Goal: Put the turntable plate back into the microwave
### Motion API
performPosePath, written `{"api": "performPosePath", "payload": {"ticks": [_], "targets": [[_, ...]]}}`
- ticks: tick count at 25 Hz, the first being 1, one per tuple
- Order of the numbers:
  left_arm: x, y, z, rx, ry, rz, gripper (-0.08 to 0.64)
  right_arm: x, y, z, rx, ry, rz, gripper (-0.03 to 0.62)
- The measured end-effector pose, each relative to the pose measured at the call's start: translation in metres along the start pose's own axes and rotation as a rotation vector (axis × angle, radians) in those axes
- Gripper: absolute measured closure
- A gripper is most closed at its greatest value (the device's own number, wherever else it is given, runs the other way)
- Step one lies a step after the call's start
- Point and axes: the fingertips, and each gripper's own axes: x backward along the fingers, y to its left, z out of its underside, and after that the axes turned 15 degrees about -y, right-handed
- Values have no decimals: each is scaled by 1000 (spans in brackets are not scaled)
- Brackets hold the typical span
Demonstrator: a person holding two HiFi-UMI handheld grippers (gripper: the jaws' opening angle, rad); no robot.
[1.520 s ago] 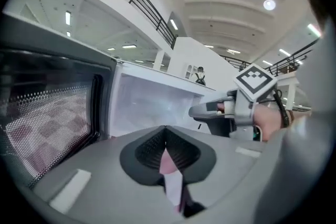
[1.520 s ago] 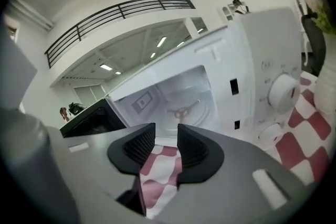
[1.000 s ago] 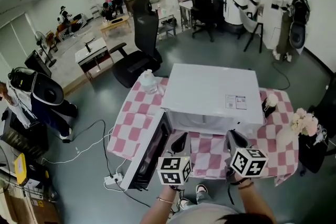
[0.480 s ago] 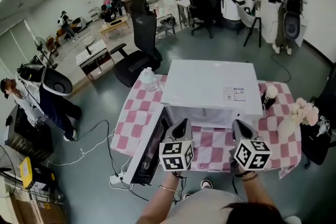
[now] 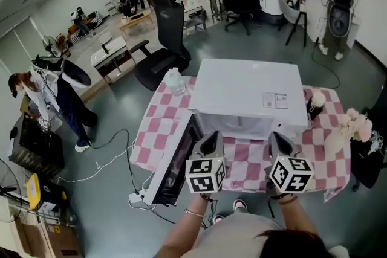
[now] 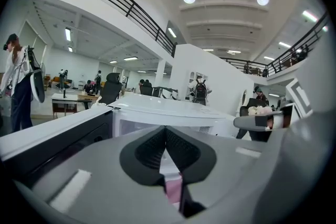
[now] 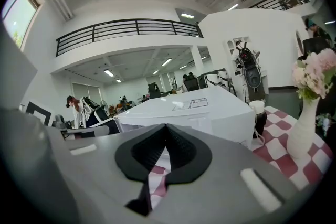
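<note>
Ahead of left gripper [image 5: 211, 137] and right gripper [image 5: 277, 138] — both closed — microwave [image 5: 248, 93], apart.

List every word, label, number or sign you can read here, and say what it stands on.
No text here can be read.
Sticker on top of the microwave: the print is too small to read.
Marker cubes on the grippers: black-and-white square patterns only, no words.

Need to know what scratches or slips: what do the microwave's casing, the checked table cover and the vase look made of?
The microwave casing: smooth white, faint sheen, likely painted metal. The table cover: matte cloth, edges drape. The vase: glossy white, probably ceramic.
</note>
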Motion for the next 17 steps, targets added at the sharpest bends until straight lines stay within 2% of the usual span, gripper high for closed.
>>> {"api": "performPosePath", "payload": {"ticks": [17], "targets": [[1,10,3,-1,9,-14,560,-6,2,5,28,21,7,583]]}}
